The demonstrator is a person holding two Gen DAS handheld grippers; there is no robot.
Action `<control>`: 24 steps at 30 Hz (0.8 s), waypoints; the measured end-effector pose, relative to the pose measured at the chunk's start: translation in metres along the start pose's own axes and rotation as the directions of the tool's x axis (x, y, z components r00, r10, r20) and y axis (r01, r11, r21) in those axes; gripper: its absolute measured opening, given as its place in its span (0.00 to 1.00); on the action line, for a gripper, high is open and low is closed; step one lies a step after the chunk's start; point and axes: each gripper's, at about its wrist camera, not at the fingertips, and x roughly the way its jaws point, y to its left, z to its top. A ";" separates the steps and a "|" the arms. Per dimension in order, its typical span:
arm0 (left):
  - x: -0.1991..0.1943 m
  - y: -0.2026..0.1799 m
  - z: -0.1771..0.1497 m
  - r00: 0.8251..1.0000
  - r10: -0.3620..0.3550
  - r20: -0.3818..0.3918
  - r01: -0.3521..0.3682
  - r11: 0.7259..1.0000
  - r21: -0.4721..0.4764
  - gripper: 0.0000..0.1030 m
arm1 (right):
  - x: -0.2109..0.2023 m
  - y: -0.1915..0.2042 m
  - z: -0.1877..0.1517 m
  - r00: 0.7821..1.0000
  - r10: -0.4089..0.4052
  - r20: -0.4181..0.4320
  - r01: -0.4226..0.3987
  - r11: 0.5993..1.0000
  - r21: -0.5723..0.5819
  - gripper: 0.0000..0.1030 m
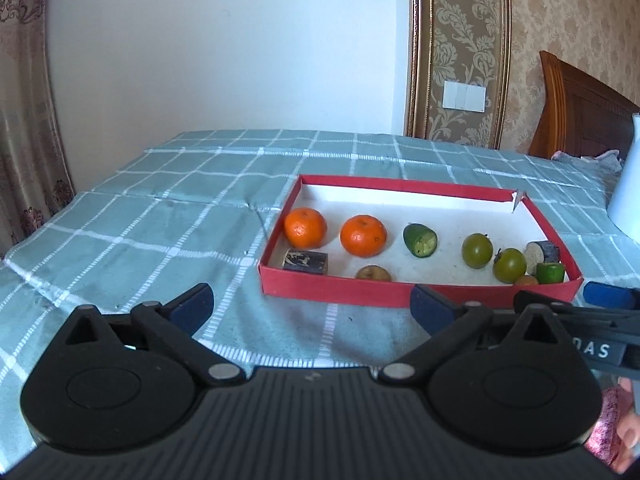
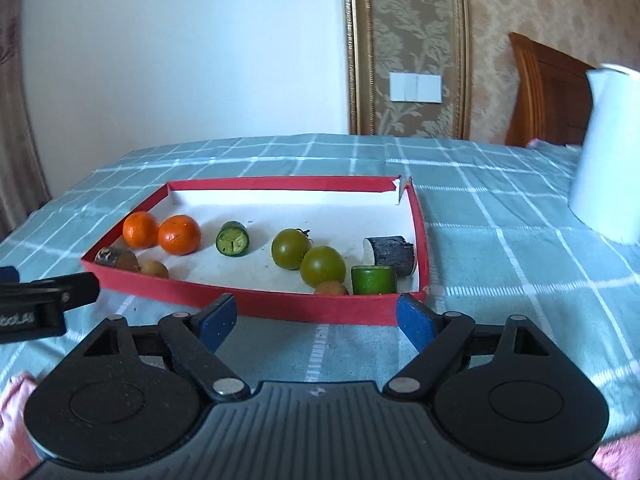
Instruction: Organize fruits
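At twelve o'clock from both empty, wide-open grippers, the red tray (image 2: 256, 304) holds all the fruit; the right gripper (image 2: 316, 320) sits nearer the green tomatoes (image 2: 322, 266), the left gripper (image 1: 312, 304) nearer the oranges (image 1: 305, 228).

Soft, even daylight, faint shadows, strong fisheye bending at the edges, slight blur at the right edge.

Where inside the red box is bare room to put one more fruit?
The back strip of the red box, behind the oranges and green tomatoes, is bare. The front right corner around the green cylinder is crowded.
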 end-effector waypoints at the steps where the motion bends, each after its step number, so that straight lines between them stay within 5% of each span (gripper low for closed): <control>1: -0.002 -0.001 0.000 1.000 0.003 0.005 -0.003 1.000 0.006 1.00 | -0.001 0.001 -0.001 1.000 0.000 -0.001 0.000 1.000 0.009 0.85; 24: -0.021 -0.020 0.004 0.998 -0.027 0.060 0.024 0.998 0.064 1.00 | -0.002 0.014 -0.007 1.000 0.010 -0.002 -0.010 0.999 0.038 0.85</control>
